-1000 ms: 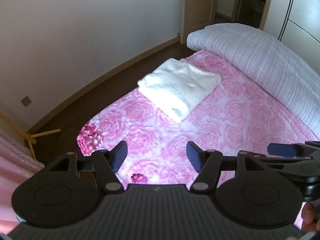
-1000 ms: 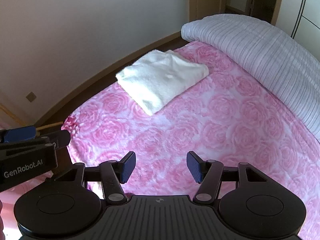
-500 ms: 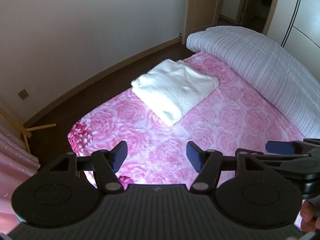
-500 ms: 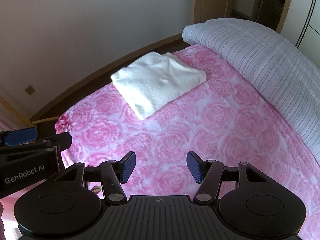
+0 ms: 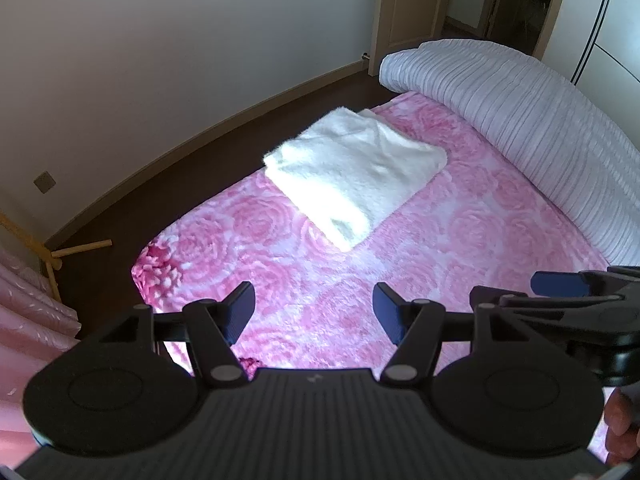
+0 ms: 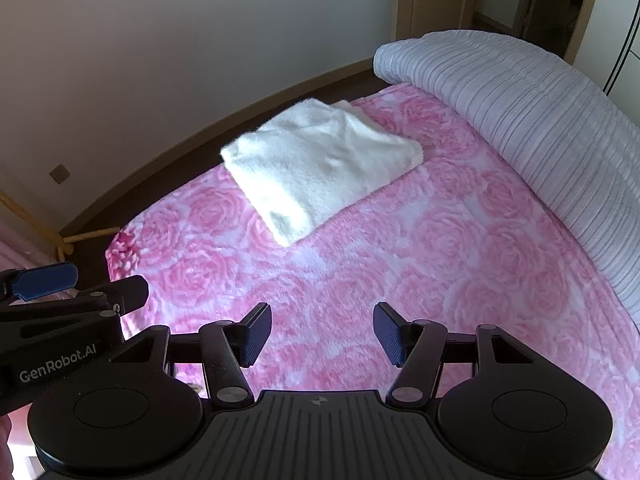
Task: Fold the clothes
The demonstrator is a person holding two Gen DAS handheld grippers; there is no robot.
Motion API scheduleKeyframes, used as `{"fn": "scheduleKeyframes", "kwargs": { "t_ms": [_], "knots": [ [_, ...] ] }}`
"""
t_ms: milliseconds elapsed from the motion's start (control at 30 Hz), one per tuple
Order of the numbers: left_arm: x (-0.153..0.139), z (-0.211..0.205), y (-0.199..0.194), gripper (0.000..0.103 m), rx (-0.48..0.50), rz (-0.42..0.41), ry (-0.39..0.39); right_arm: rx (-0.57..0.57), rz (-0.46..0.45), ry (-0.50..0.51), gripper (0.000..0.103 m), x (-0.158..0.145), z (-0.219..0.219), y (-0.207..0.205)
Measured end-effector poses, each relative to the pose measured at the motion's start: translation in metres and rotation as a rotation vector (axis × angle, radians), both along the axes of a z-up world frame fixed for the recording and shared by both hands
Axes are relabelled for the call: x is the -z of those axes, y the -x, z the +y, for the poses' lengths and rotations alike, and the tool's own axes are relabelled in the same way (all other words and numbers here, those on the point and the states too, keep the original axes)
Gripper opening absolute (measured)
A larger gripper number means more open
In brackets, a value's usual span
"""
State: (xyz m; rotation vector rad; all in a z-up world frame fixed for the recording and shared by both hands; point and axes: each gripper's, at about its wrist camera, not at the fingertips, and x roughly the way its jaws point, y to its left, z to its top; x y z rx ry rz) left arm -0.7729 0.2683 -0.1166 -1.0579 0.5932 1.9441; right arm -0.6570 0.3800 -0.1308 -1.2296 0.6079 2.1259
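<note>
A white fluffy garment (image 5: 352, 168) lies folded in a neat rectangle on the pink rose-patterned bed cover (image 5: 460, 240), near the bed's far left edge; it also shows in the right wrist view (image 6: 320, 168). My left gripper (image 5: 314, 316) is open and empty, held above the cover well short of the garment. My right gripper (image 6: 322, 334) is open and empty too, beside the left one. The right gripper's blue tip shows at the right of the left wrist view (image 5: 560, 284); the left gripper shows at the left of the right wrist view (image 6: 44, 280).
A rolled pale striped duvet (image 5: 540, 128) lies along the bed's right side. Dark floor (image 5: 160, 184) and a white wall run past the left edge. A wooden stand (image 5: 60, 256) and pink fabric (image 5: 24, 320) stand at the near left. A doorway (image 5: 512, 0) is behind.
Both grippers have drawn back and risen a little from the bed, so the folded garment looks smaller and farther. Both stay open and empty.
</note>
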Motion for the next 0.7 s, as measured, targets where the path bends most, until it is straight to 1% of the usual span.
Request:
{"fn": "scheduleKeyframes", "kwargs": {
  "t_ms": [700],
  "knots": [
    [0.013,0.033,0.013,0.062,0.036,0.01,0.021,0.036,-0.01,0.037,0.06,0.013,0.032,0.018]
  ]
}}
